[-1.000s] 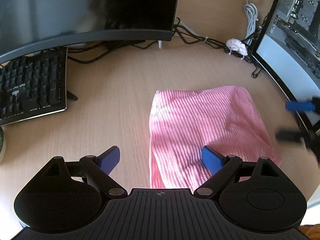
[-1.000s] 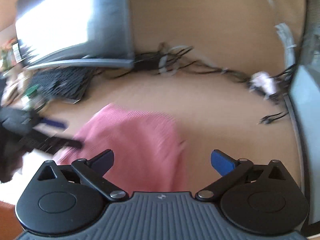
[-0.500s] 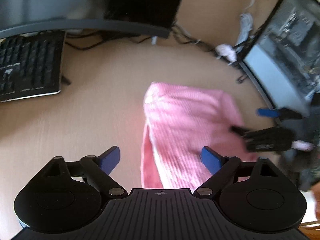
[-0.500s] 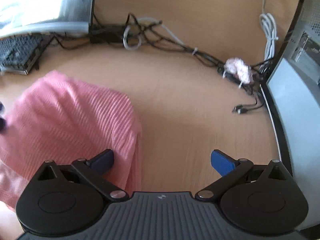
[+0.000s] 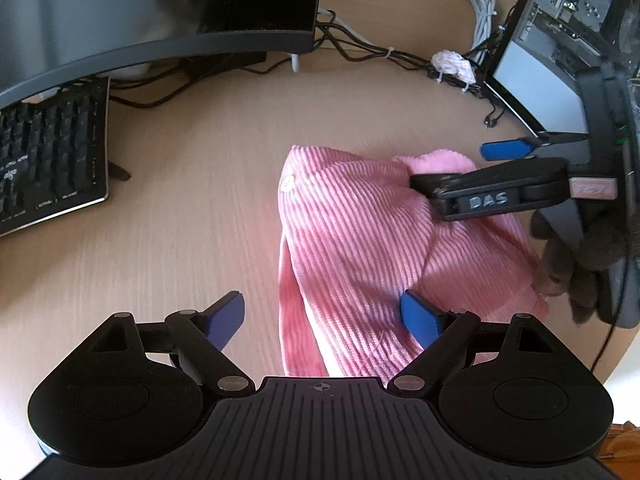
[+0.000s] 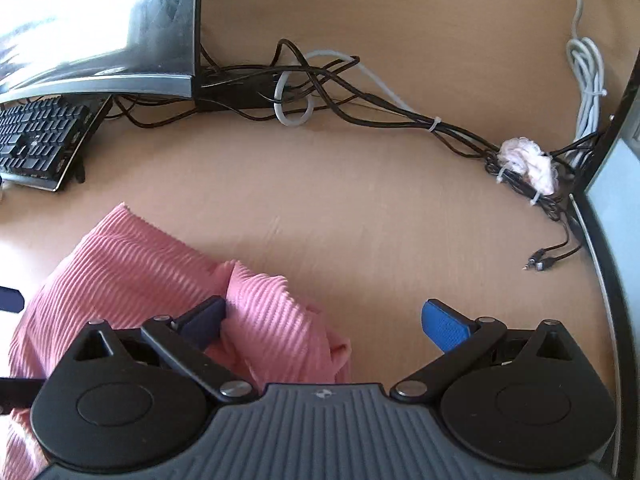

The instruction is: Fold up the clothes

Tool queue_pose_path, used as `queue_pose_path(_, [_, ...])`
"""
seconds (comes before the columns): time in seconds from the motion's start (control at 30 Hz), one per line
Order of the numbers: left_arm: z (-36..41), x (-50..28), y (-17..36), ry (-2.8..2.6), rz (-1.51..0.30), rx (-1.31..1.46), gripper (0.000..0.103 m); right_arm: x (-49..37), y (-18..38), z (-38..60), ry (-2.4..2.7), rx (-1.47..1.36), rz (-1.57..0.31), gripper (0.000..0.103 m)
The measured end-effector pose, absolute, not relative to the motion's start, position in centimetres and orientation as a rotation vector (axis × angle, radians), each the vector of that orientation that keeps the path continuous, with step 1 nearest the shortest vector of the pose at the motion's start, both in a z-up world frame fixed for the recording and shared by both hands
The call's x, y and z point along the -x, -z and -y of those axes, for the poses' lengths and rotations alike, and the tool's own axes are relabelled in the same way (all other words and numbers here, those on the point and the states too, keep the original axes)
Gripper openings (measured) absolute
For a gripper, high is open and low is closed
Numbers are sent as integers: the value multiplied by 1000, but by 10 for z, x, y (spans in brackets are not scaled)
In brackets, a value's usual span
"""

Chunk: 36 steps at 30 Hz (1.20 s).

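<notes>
Your left claw (image 5: 322, 316) is opening over the near edge of the pink ribbed garment (image 5: 360, 248) on the desk (image 5: 180, 220). Your right claw (image 6: 322, 322) stands wide apart, one finger (image 6: 204, 320) pressing into the bunched far corner, nothing clamped.

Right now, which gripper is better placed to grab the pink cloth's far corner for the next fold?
Right. The right gripper is open astride the pink cloth at that raised corner; the left gripper, jaws opening, hangs over its near edge.

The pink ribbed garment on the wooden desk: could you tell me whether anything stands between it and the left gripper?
Nothing visible does. The pink ribbed garment lies directly ahead of the left gripper, whose jaws are opening. The right gripper is at its far corner.
</notes>
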<state>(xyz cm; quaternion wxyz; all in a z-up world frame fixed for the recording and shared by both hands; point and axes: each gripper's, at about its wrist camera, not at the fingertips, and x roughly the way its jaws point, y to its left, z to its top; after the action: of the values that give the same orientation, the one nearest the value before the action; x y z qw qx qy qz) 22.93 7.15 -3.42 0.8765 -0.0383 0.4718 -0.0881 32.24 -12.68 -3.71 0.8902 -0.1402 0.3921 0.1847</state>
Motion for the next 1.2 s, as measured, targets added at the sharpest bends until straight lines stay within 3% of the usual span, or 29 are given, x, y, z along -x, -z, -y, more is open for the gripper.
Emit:
queue_pose_path(0.2, [-74,-231,37,179,-992,93,94,-297,21,148,-395,261,-811,103])
queue_pose_path(0.43, [-80,-232,26,197,-975,131,93,-290,55,155,-345,299,-882,103])
queue_pose_path(0.7, [-96,-248,23,240,-1006,353,92,-287,59,159,-343,271,-874,103])
queue_pose_path(0.9, [-71,-249,41,265,-1064,278,92,-282,33,195,-526,-89,-884,103])
queue_pose_path(0.93, [-69,-248,40,262,-1060,266,92,-282,33,196,-535,-105,-887,102])
queue_pose_path(1.0, [-66,-245,39,255,-1047,242,86,-283,38,194,-549,-101,-906,88])
queue_pose_path(1.07, [-63,-242,38,246,-1033,219,85,-286,47,189,-604,-121,-948,68])
queue_pose_path(1.2, [-69,-230,38,197,-1017,190,84,-298,53,155,-690,-85,-960,66])
